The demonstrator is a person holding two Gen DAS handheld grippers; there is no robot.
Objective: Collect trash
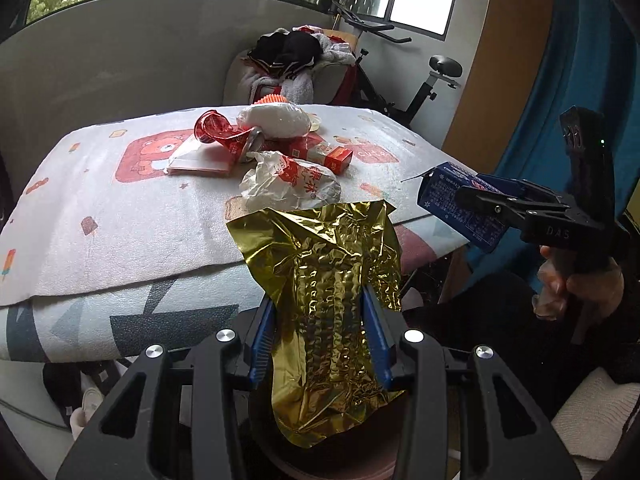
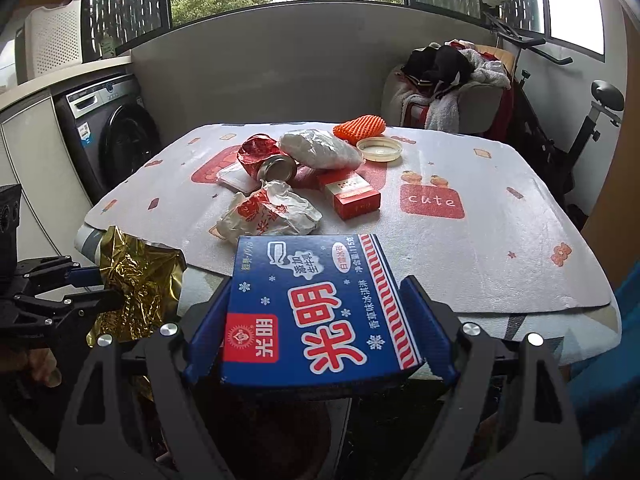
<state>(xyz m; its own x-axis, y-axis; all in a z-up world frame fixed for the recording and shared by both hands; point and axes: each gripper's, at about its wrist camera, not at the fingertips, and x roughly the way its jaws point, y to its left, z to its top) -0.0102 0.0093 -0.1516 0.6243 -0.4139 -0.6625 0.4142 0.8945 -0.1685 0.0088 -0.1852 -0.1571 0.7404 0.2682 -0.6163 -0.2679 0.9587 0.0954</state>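
My left gripper (image 1: pixel 320 304) is shut on a crumpled gold foil wrapper (image 1: pixel 320 248), which sticks up between the blue pads just off the table's near edge. My right gripper (image 2: pixel 318 284) is shut on a flat blue carton with red and white print (image 2: pixel 316 304), also at the near edge. The left wrist view shows the right gripper (image 1: pixel 472 200) and the carton (image 1: pixel 444 188) at the right. On the table (image 2: pixel 480 248) lie a crushed red can (image 2: pixel 264 156), a white bag (image 2: pixel 320 148), a crumpled printed paper wrapper (image 2: pixel 268 212), a red box (image 2: pixel 352 194) and a clear lid (image 2: pixel 378 149).
A dark reddish round container (image 1: pixel 320 460) shows below the left gripper. An orange foam net (image 2: pixel 360 124) lies at the table's far edge. A washing machine (image 2: pixel 116 136) stands at the left, a chair piled with clothes (image 2: pixel 448 76) behind, an exercise bike (image 2: pixel 592 120) at the right.
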